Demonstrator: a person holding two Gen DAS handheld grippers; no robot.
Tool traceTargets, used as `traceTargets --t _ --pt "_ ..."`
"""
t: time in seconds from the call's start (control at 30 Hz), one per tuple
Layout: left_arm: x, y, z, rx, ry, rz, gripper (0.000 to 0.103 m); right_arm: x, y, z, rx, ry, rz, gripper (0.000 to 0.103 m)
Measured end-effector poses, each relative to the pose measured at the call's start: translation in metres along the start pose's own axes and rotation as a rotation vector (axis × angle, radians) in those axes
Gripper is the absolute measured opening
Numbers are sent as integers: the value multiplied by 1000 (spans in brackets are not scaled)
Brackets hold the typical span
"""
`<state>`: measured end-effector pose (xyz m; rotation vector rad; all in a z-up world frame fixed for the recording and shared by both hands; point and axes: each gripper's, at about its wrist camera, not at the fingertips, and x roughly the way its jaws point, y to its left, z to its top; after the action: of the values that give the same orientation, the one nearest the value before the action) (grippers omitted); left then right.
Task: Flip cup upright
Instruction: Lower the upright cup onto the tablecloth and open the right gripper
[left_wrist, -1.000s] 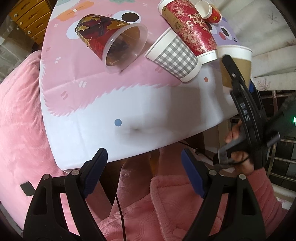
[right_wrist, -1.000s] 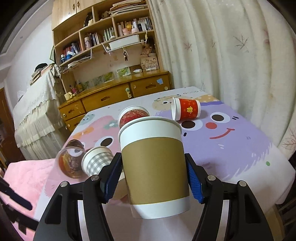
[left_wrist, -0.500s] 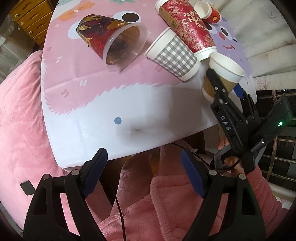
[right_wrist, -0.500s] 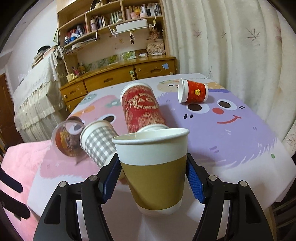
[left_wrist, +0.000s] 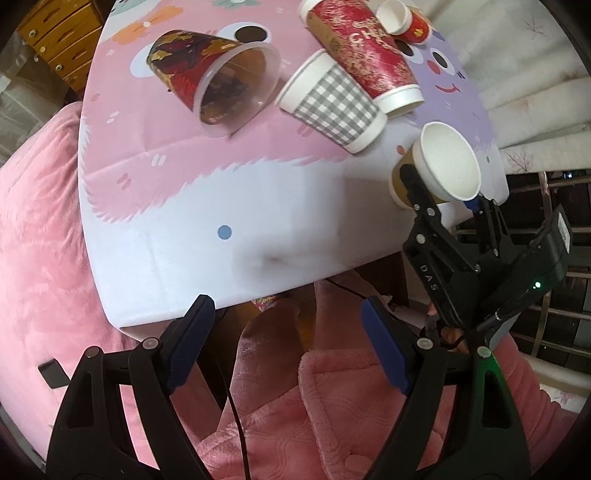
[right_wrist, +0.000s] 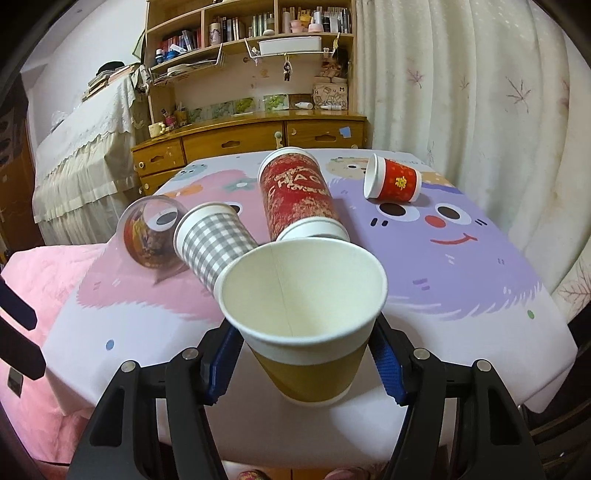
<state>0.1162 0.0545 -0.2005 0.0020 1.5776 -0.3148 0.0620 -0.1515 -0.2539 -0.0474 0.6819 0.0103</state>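
Observation:
My right gripper (right_wrist: 303, 365) is shut on a brown-banded white paper cup (right_wrist: 306, 325). The cup is mouth-up, tilted toward the camera, with its base just above the table's near right corner. The left wrist view shows the same cup (left_wrist: 443, 162) and the right gripper (left_wrist: 443, 192) at the table's right edge. My left gripper (left_wrist: 284, 343) is open and empty, held off the near table edge above a pink-robed lap.
On the cartoon tablecloth (right_wrist: 461, 280) lie a grey checked cup (right_wrist: 214, 243), a tall red cup (right_wrist: 299, 195), a small red cup (right_wrist: 395, 181) and a clear patterned cup (right_wrist: 147, 232), all on their sides. A wooden dresser (right_wrist: 251, 140) stands behind.
My right gripper has lowered and tipped the brown cup from mouth-away to mouth-up, bringing it down near the table's right corner. The left gripper has not moved.

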Motion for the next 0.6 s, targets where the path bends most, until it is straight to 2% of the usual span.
traceTargets --t 0.17,0.23,0.33,0.43,0.5,0.6 --pt "-4 -13 -8 36 -22 -2 80 -4 -3 -5 0 27 6 66" --pt "-5 -17 -11 41 -29 -5 80 1 -4 -7 -14 91 -9 68" --pt "-9 -24 -17 48 -44 -11 80 5 -8 -13 -21 172 -1 79" --pt "-13 -30 -22 50 -64 -4 80 -4 -13 -13 -45 198 9 85" --pt "-18 -36 -26 37 -95 8 80 -13 -14 -12 -85 229 15 86" --pt "-24 -46 -28 30 -147 23 80 -26 -21 -8 -134 348 66 88"
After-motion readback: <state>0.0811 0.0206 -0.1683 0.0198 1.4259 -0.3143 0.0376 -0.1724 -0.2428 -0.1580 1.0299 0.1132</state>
